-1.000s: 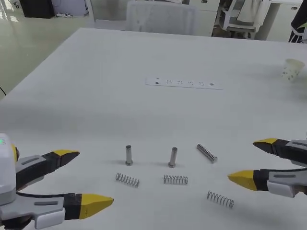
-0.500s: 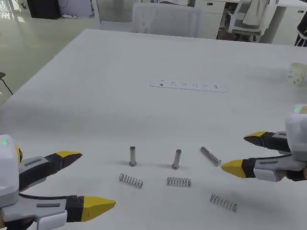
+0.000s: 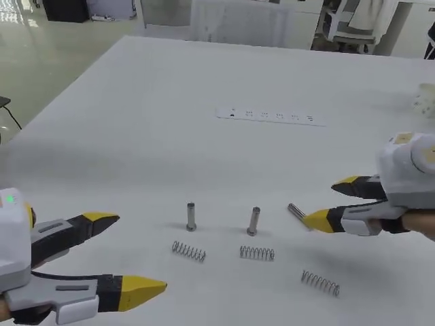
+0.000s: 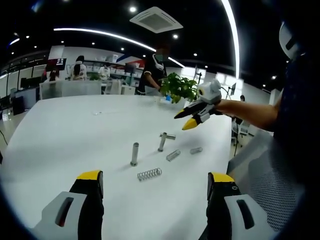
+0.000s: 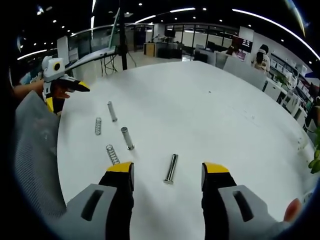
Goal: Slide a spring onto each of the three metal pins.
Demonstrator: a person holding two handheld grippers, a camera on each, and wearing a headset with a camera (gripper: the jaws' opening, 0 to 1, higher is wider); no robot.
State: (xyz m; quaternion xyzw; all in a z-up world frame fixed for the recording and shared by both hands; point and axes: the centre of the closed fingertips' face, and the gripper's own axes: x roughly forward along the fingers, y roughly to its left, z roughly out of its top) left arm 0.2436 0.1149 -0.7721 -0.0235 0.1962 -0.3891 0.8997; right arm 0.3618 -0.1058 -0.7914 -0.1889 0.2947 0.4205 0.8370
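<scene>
The right gripper [image 3: 321,202] is reaching further left across the table [image 3: 204,156] than it was a second ago. Its lower tip is now sitting just beside the lying pin [image 3: 295,210]. In the right gripper view that pin is lying on its side in line with the gap between the jaws, which are standing wide apart and holding nothing. The left gripper [image 3: 136,252] is hovering low at the near left, its jaws spread too and empty.

The two upright pins [image 3: 191,216] are standing side by side at the middle of the table. The three springs [image 3: 257,253] are lying flat in front of the pins, one before each and all loose, so no spring is on a pin yet.

The lying pin is looking like smooth, stiff steel, small and round, so it is likely to roll or slip out of a careless pinch. I'd be taking it across the shank near the middle. The springs are looking feather-light and easy to crush, so a gentle hold across the coils near one end, leaving the bore free, seems wisest.
</scene>
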